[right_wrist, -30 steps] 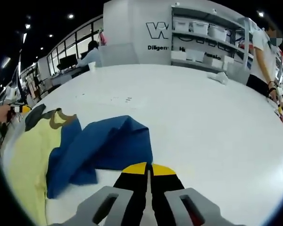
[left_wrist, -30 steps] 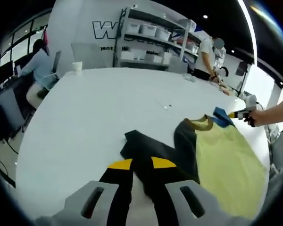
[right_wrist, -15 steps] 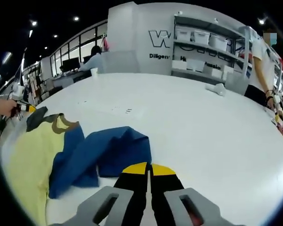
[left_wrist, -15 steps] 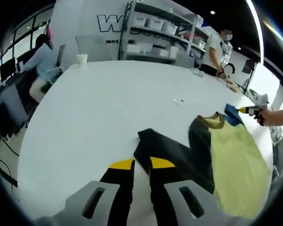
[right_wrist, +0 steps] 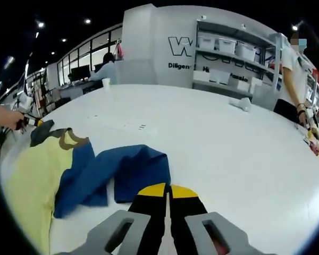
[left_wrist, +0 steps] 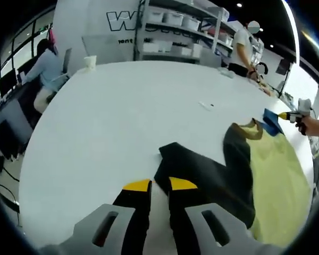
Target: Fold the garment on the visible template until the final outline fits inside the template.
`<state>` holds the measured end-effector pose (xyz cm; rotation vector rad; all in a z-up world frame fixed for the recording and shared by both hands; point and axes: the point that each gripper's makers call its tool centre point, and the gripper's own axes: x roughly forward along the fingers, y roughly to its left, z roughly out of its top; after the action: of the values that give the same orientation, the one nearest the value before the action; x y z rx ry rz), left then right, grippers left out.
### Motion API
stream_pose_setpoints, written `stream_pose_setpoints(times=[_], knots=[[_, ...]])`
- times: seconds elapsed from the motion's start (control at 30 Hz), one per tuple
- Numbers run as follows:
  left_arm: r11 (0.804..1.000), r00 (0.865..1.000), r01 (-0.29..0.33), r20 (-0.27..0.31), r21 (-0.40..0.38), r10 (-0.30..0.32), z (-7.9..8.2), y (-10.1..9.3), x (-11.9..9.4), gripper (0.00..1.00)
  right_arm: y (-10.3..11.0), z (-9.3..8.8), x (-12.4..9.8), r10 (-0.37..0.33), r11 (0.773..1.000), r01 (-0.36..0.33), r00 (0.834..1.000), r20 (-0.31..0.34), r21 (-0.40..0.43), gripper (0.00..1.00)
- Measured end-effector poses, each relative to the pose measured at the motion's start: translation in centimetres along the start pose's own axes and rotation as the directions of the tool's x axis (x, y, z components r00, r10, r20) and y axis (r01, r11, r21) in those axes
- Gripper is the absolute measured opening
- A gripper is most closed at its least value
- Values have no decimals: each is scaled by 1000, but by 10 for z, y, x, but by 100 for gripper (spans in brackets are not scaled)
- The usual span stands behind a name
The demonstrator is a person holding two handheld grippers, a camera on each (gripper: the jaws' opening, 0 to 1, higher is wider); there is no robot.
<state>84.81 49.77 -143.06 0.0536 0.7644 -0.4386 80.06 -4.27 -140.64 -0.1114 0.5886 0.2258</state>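
Gripping garment, right tongs, "Diligen" wall

The garment lies spread on the white table; its body is pale yellow with a tan collar. One sleeve is dark, the other blue; both are rumpled.

Bare table beyond garment; cup at far edge.

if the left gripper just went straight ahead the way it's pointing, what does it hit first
Probably the dark sleeve of the garment, lying on the white table right past the left gripper; whether the jaws already pinch its edge is unclear.
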Motion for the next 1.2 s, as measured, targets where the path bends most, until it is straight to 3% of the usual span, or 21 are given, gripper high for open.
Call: stream_pose_setpoints(times=[0.23, 0.3, 0.5, 0.9, 1.2], knots=[[1000, 1000, 17, 6, 0, -17, 5, -5, 7, 7, -1, 1, -2, 2, 1000, -2, 1000, 2, 2, 0], [1000, 1000, 21, -6, -1, -21, 2, -7, 7, 2, -1, 0, -3, 2, 1000, -2, 1000, 0, 0, 0], [999, 1000, 25, -8, 21, -25, 1, -5, 0, 1, -3, 2, -4, -3, 1000, 3, 1000, 4, -2, 0], [999, 997, -42, 62, -14, 43, 15, 18, -32, 1, -11, 5, -12, -24, 1000, 24, 1000, 9, 4, 0], [993, 992, -107, 68, -48, 110, 0, 48, -57, 1, -21, 3, -21, -42, 999, 42, 999, 6, 1, 0]])
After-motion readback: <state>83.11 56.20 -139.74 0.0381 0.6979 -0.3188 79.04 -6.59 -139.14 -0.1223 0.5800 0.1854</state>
